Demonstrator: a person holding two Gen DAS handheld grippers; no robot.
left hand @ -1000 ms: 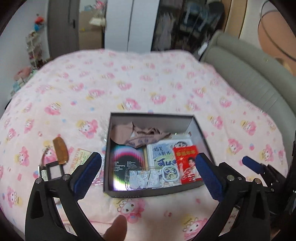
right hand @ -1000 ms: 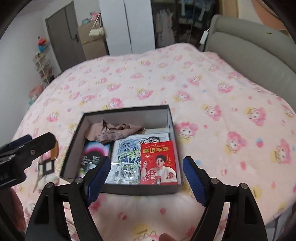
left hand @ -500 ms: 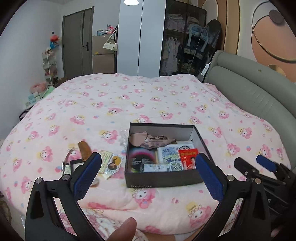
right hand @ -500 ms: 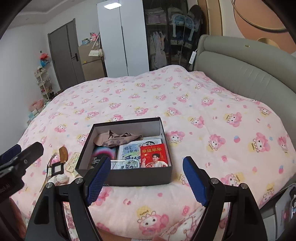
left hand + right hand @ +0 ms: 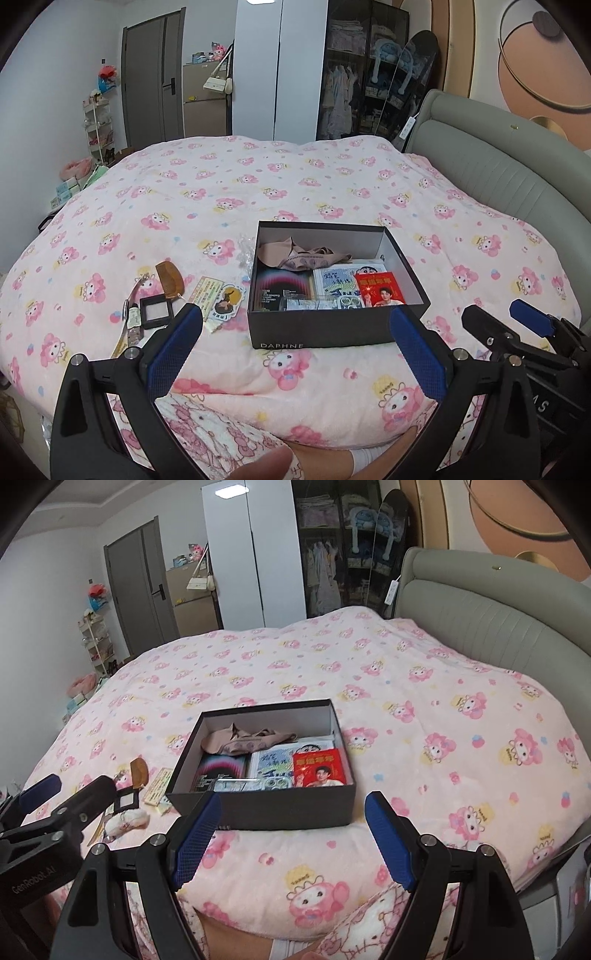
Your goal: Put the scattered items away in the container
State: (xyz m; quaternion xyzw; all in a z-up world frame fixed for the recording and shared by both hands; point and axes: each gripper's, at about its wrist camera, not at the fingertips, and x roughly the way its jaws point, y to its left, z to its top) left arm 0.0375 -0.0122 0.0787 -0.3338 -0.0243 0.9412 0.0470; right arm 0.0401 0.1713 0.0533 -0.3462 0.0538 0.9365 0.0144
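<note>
Pulled well back from the bed (image 5: 332,184) compared with a second ago: far more pink quilt and room in both views, far smaller black box (image 5: 332,326). Box resting near the bed's near edge, holding a beige garment (image 5: 295,254), red card (image 5: 382,293) and booklets. Still scattered on the quilt left of the box: wooden comb (image 5: 170,277), compact (image 5: 157,312), sticker (image 5: 227,301), just beside one another. Left gripper (image 5: 295,354) held level, short of the box, jaws spread wide, gripping nothing. Right gripper (image 5: 291,843) likewise wide apart and empty, aimed at the box's front wall.
</note>
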